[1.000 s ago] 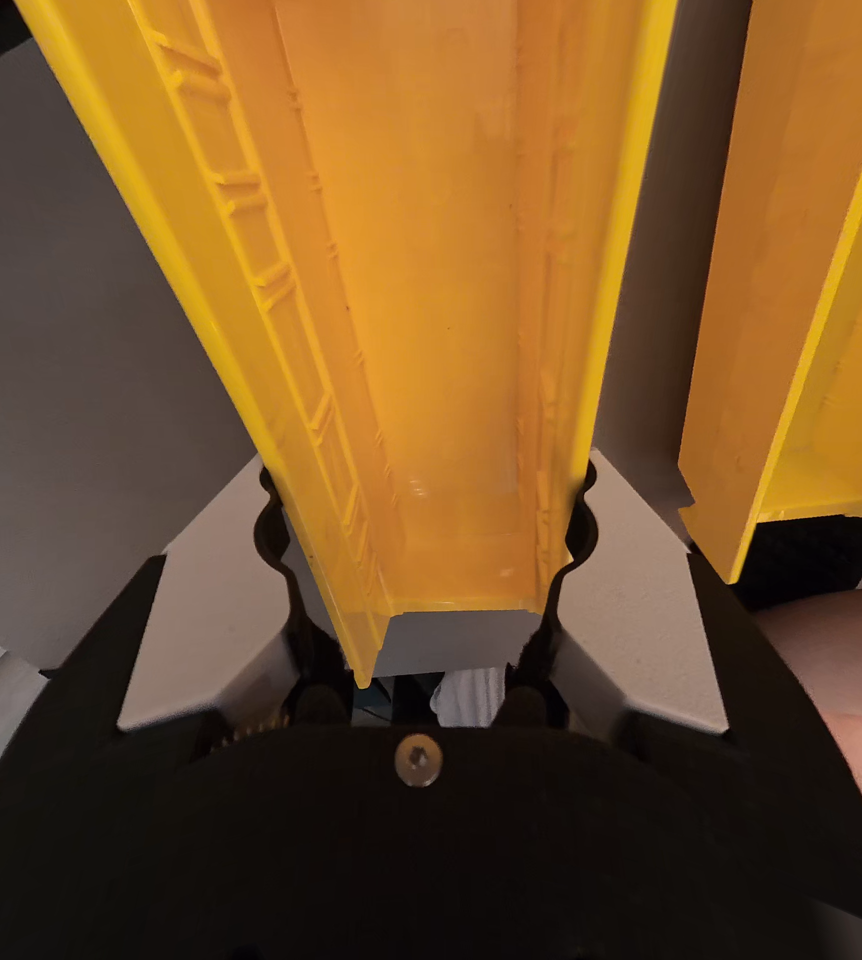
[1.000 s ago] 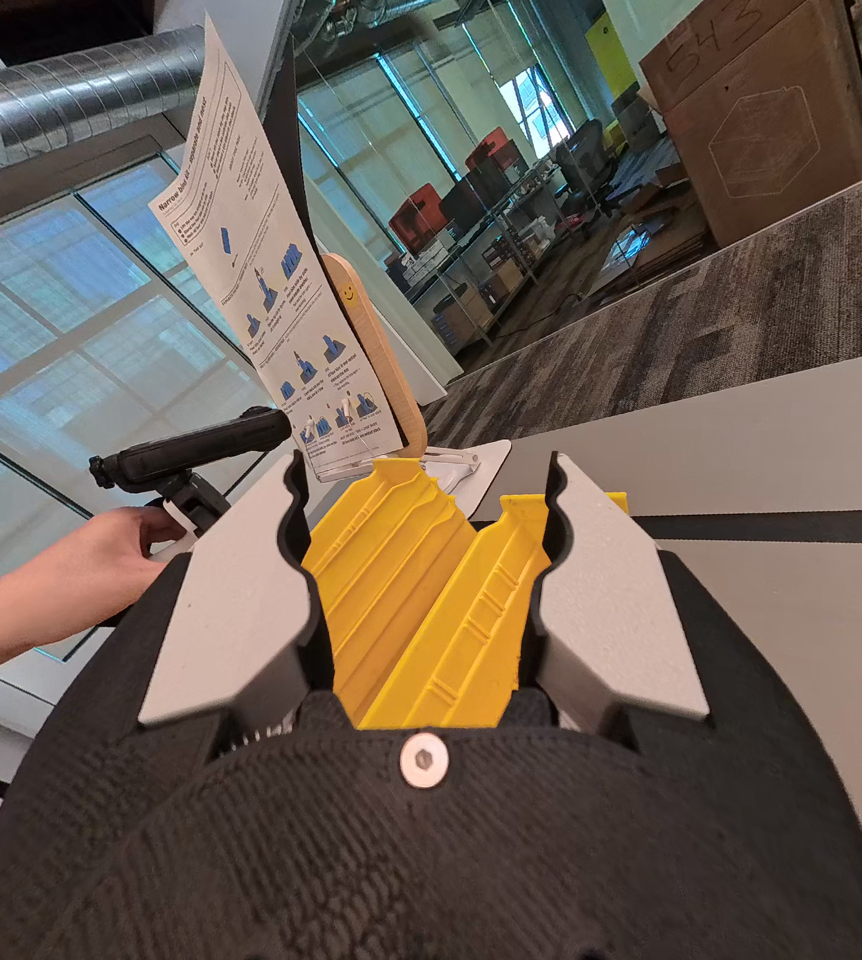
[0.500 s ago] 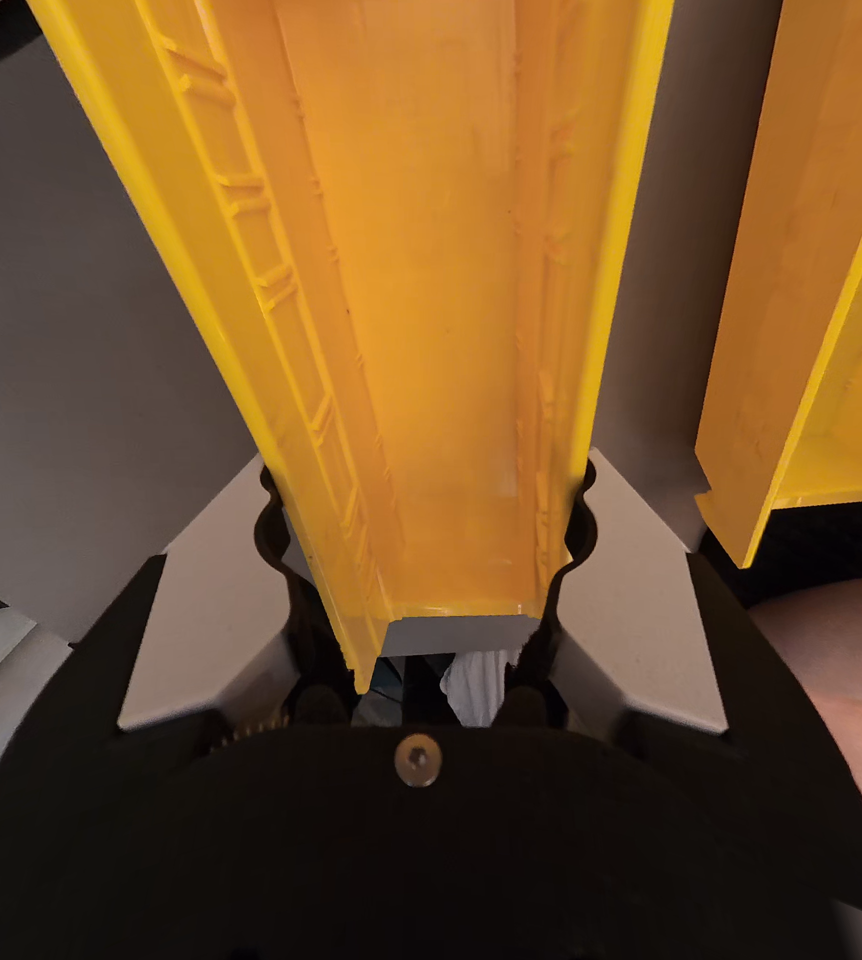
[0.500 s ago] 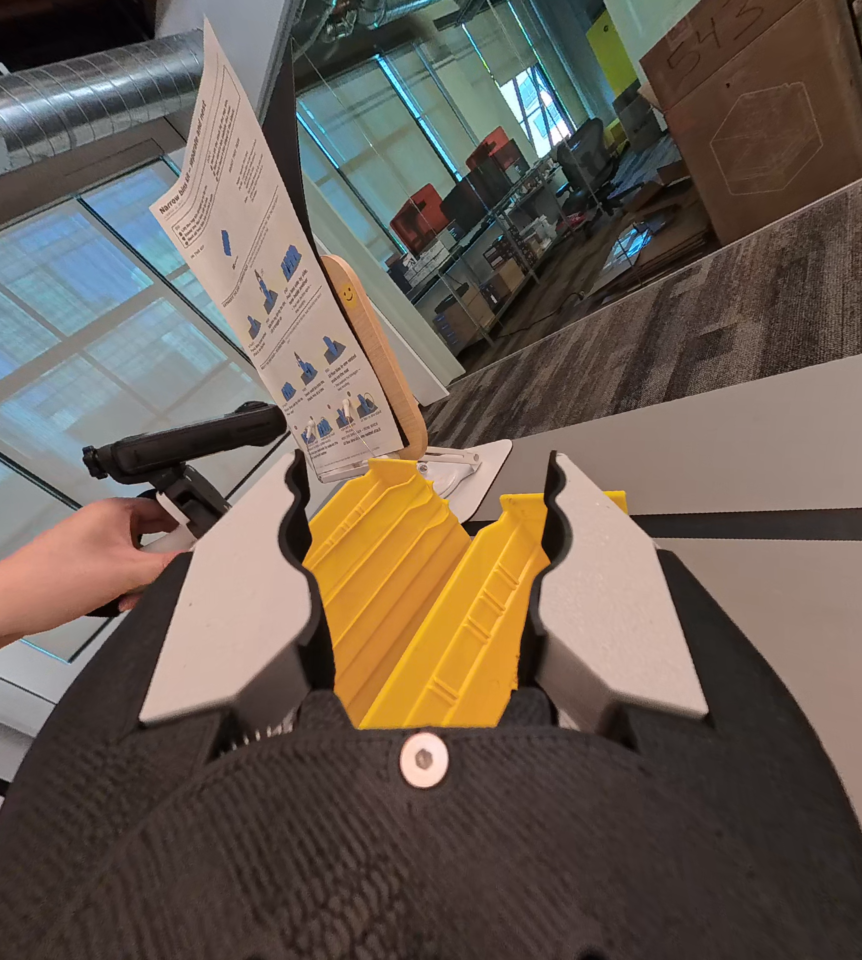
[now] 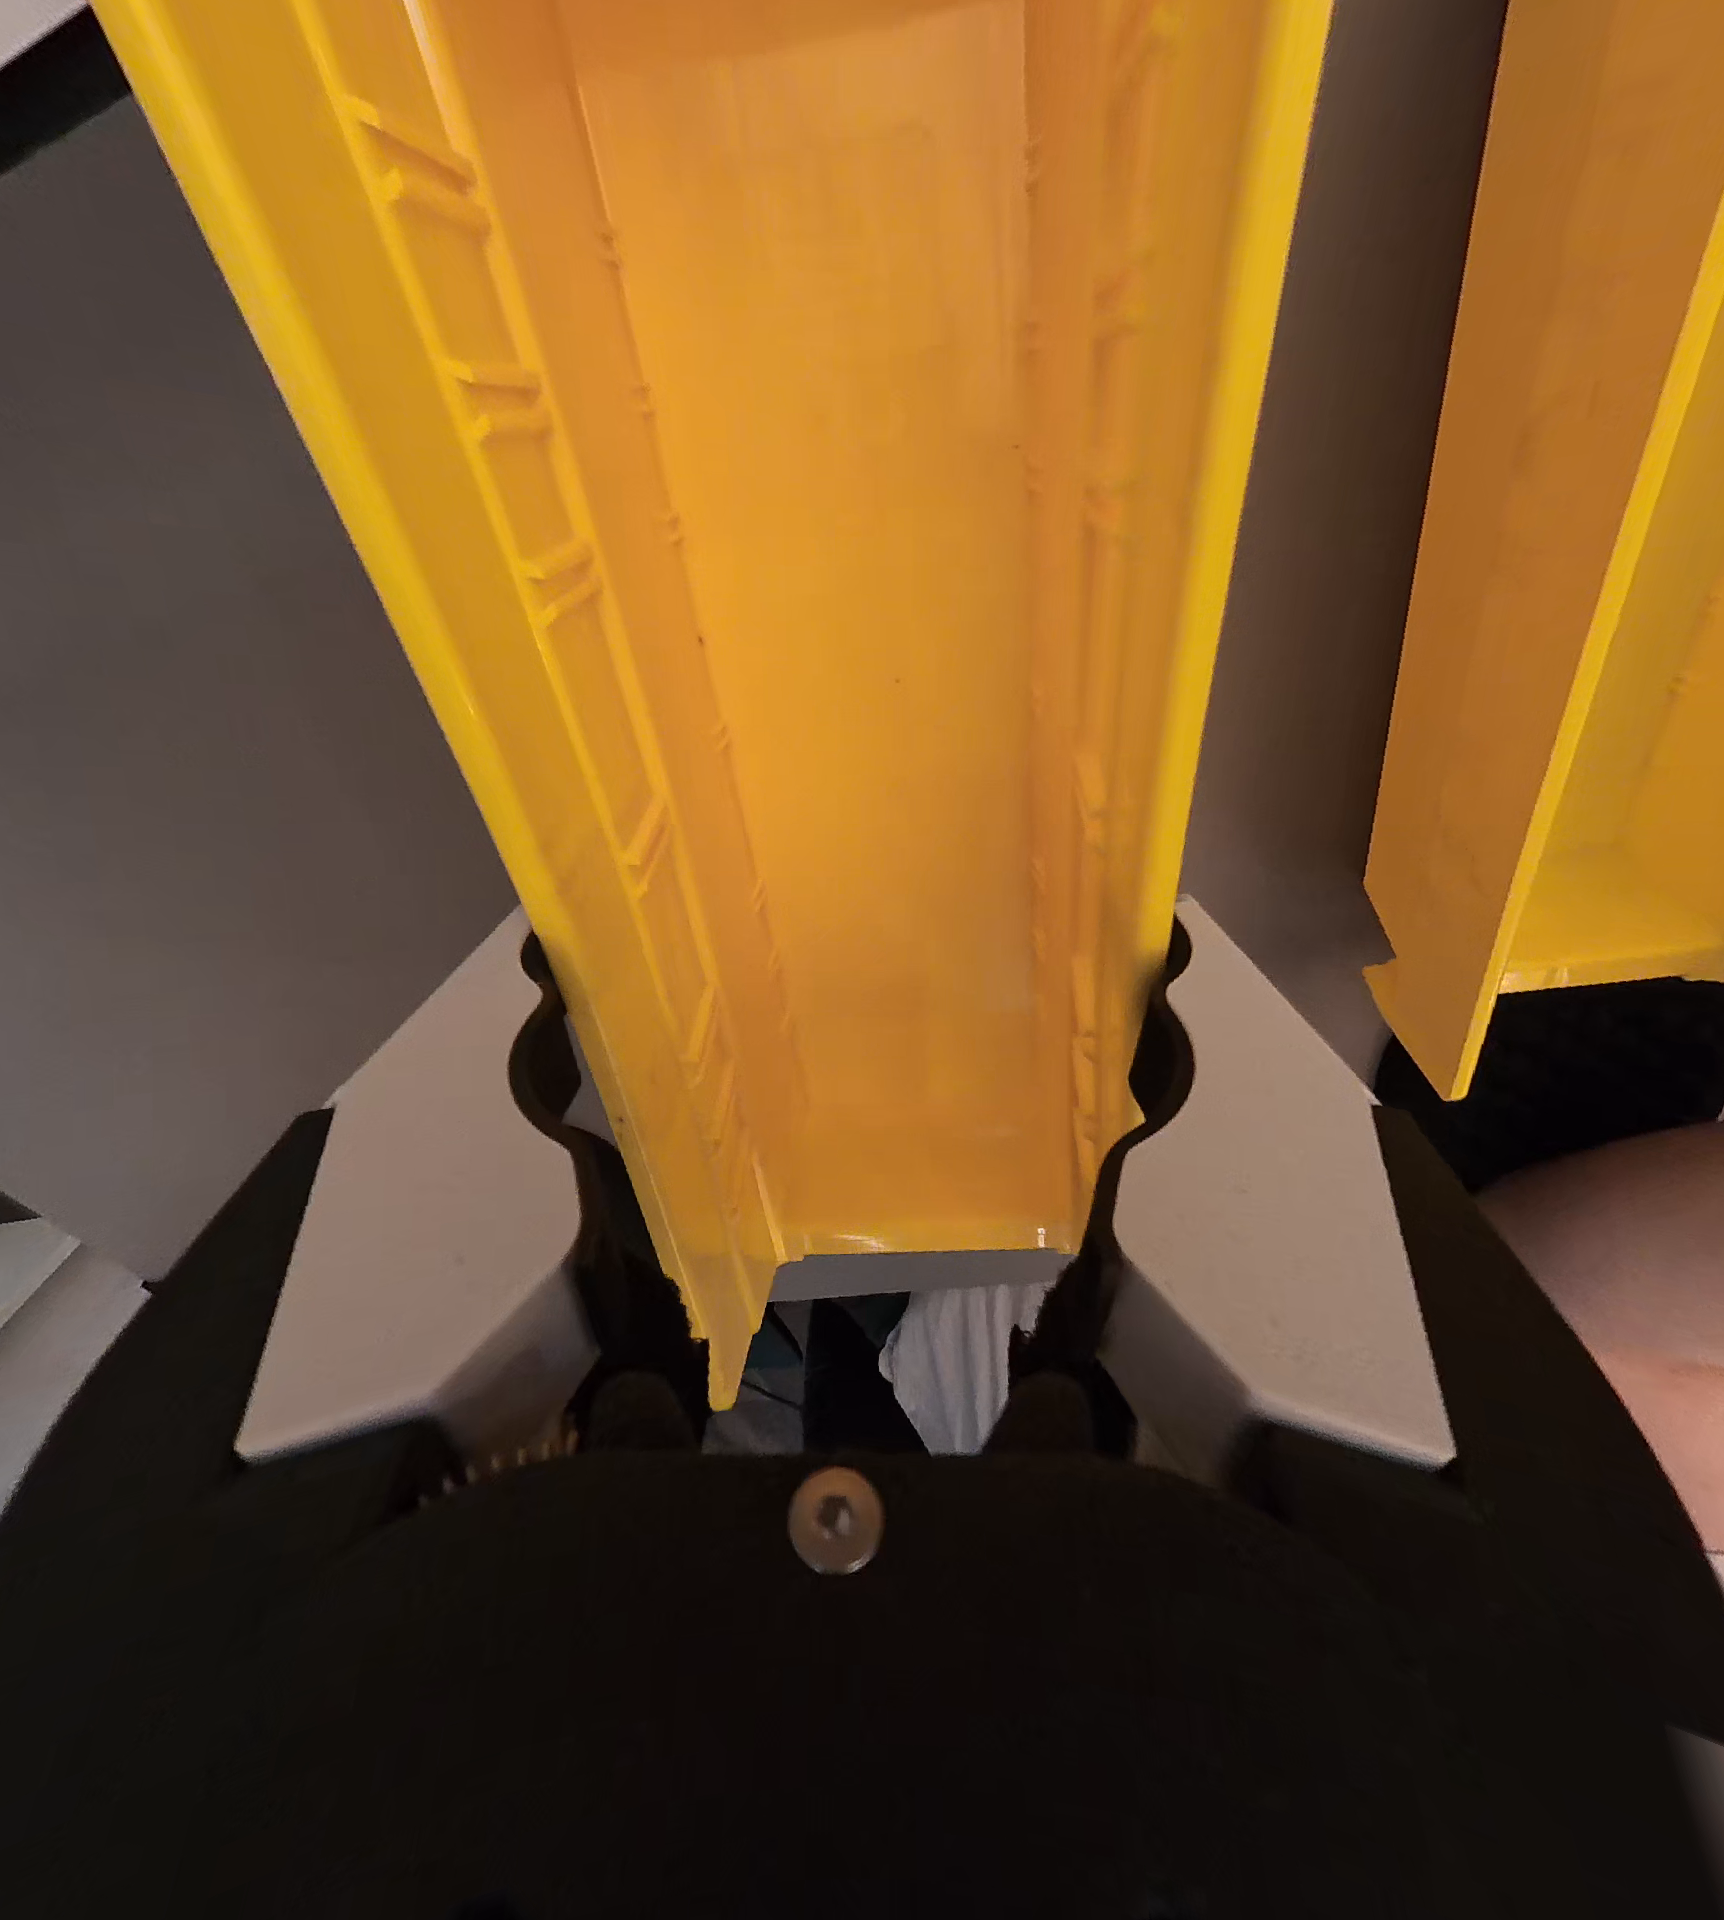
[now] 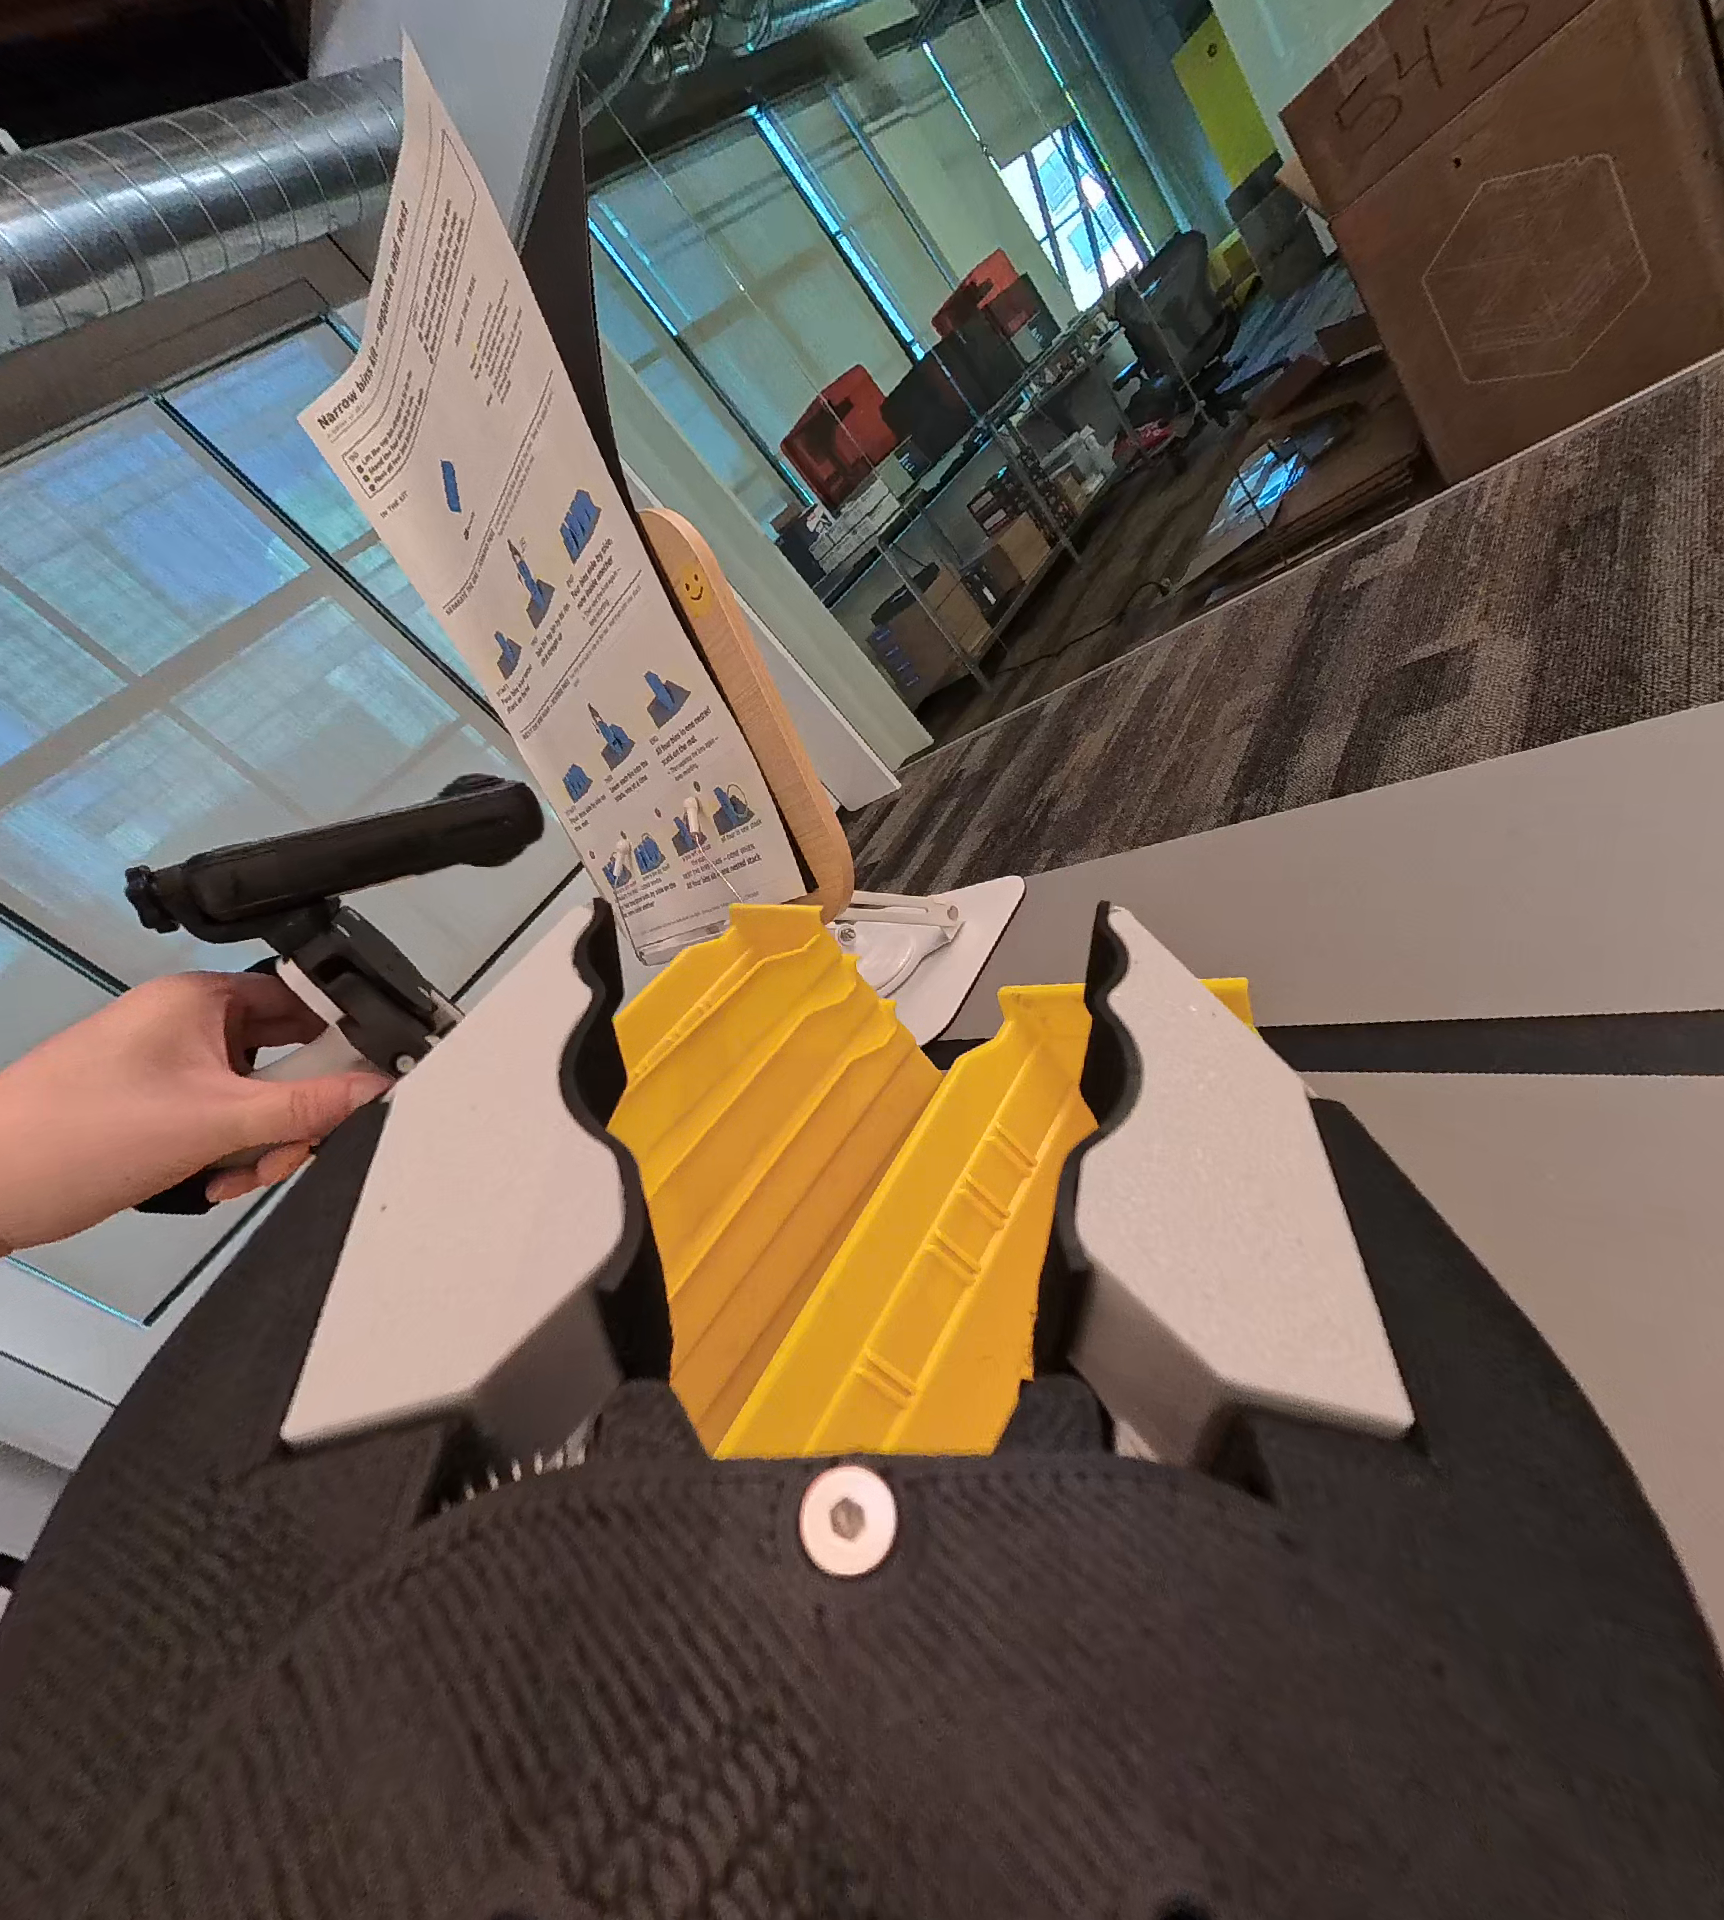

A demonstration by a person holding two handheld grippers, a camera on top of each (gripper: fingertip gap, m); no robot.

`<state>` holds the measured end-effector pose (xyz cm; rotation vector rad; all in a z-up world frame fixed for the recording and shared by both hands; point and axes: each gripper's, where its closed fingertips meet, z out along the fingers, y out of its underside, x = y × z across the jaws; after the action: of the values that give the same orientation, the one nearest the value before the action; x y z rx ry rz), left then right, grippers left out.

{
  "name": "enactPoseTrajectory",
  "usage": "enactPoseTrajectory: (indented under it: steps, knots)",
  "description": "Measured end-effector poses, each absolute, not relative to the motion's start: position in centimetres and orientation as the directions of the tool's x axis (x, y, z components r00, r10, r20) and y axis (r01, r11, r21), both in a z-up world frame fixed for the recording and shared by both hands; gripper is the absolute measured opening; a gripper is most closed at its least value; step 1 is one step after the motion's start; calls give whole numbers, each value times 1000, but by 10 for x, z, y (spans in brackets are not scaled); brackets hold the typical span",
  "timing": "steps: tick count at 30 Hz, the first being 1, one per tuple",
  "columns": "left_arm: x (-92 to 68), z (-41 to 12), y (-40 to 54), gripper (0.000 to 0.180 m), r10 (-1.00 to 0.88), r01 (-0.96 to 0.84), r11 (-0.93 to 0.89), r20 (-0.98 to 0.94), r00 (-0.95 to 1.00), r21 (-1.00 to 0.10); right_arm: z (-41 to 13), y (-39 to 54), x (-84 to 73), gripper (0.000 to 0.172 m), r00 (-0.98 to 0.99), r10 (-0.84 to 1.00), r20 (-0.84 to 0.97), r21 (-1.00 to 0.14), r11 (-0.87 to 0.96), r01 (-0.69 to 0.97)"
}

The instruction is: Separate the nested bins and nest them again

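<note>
two hand-held grippers, each clamped on a yellow bin over a grey table

nearest in the left wrist view, the left gripper (image 5: pixel 853 997) has both fingers pressed on the long sides of a narrow yellow bin (image 5: pixel 879 644), seen from its underside; a second yellow bin (image 5: pixel 1606 582) hangs just beside it to the right. in the right wrist view, the right gripper (image 6: pixel 853 1039) grips that bin (image 6: pixel 951 1226) across its width. farther off, a hand (image 6: pixel 141 1091) holds the other gripper's handle, then an instruction sheet (image 6: pixel 525 540) stands on the grey table (image 6: pixel 1523 873).
</note>
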<state>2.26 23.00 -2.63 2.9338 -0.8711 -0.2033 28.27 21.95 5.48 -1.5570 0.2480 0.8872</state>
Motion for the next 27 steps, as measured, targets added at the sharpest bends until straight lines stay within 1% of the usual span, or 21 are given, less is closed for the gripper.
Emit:
enactPoseTrajectory:
  steps: [9,18,20,27]
  knots:
    - [27,-9,235,111,-538,-532,-842,-96,837,86,54,219,283,89,680,328,-656,-752,-214,-623]
    - [25,-3,233,112,-545,-536,-838,-97,833,102,54,219,283,89,681,328,-655,-754,-216,-621]
    - [25,-3,234,112,-546,-539,-837,-103,831,92,55,219,282,89,681,330,-654,-755,-219,-619]
    - [19,-23,228,113,-543,-533,-838,-94,834,118,55,219,282,89,681,331,-653,-755,-221,-617]
